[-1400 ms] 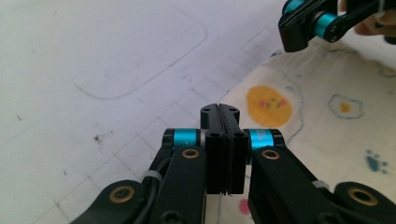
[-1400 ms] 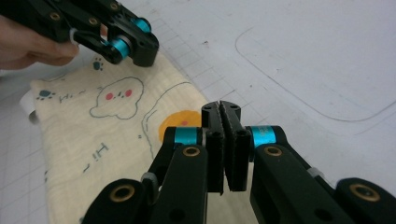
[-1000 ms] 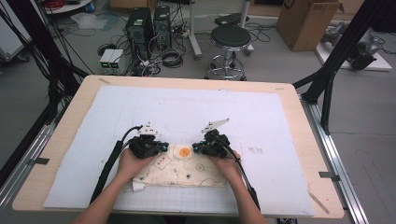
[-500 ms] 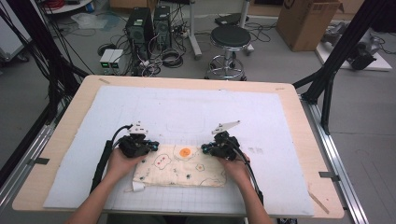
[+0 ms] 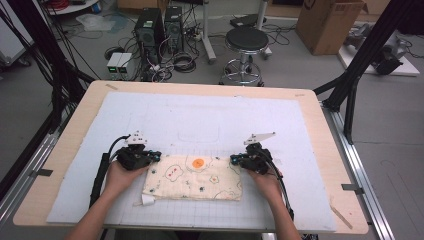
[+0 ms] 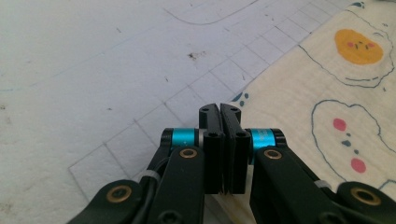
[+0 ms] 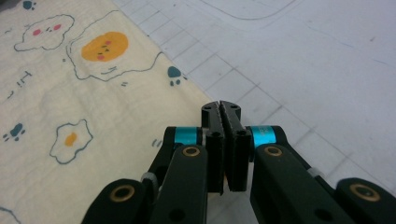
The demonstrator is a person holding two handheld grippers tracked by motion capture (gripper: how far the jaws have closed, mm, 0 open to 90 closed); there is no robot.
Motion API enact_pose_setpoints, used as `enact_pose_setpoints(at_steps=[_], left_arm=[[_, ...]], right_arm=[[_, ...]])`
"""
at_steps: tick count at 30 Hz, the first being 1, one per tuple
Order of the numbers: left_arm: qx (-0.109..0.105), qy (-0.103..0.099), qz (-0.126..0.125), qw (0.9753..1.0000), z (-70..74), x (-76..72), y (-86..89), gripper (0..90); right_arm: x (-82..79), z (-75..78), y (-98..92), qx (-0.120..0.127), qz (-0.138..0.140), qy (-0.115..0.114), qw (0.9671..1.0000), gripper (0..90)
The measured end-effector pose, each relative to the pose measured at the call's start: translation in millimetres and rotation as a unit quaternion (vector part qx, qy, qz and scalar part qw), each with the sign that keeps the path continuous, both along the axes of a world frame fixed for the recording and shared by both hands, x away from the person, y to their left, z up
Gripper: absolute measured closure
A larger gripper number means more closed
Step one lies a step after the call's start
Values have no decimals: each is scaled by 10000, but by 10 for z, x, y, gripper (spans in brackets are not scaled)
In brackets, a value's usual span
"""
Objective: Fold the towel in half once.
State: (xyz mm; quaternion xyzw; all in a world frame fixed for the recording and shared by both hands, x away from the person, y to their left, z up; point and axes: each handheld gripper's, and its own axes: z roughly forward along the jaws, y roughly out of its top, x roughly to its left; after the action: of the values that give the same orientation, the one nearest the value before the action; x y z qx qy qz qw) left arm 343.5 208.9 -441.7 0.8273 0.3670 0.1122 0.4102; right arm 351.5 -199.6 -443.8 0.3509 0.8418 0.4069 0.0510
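A cream cloth printed with fried eggs and paw marks lies flat on the white gridded mat, near the front edge. My left gripper is shut, its tips at the cloth's far left corner. My right gripper is shut at the far right corner. In the left gripper view the shut left gripper rests at the edge of the cloth. In the right gripper view the right gripper sits at the corner of the cloth. Whether any fabric is pinched is hidden.
The mat covers most of a wooden table. A small white tag sticks out at the cloth's near left corner. Cables trail from both grippers toward the person. Beyond the table stand a stool and computer cases.
Both grippers have slid apart along the cloth's far edge, from beside the orange egg at the middle out to the two far corners. The cloth lies where it was.
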Motion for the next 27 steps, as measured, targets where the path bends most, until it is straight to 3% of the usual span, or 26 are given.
enact_pose_setpoints(at_steps=[3, 6, 7, 16, 21, 27], left_arm=[[72, -123, 72, 9999, 36, -24, -2, 852], [61, -189, 47, 9998, 73, -60, -2, 832], [34, -268, -18, 9996, 115, -113, 10, 831], [146, -200, -108, 9996, 25, -211, 79, 831], [86, -238, -90, 9996, -4, -223, 88, 830], [61, -288, -88, 9995, -14, -237, 108, 822]], right_arm=[[-7, 12, -1, -15, -2, -61, 10000, 877], [-39, 58, 16, 123, 100, -185, 9997, 860], [-105, 138, 57, 168, 242, -367, 9989, 860], [-175, 117, 71, 2, 379, -276, 9989, 854], [-205, 36, 19, -218, 336, -202, 9990, 846], [-229, 21, -62, -60, 241, -105, 9996, 824]])
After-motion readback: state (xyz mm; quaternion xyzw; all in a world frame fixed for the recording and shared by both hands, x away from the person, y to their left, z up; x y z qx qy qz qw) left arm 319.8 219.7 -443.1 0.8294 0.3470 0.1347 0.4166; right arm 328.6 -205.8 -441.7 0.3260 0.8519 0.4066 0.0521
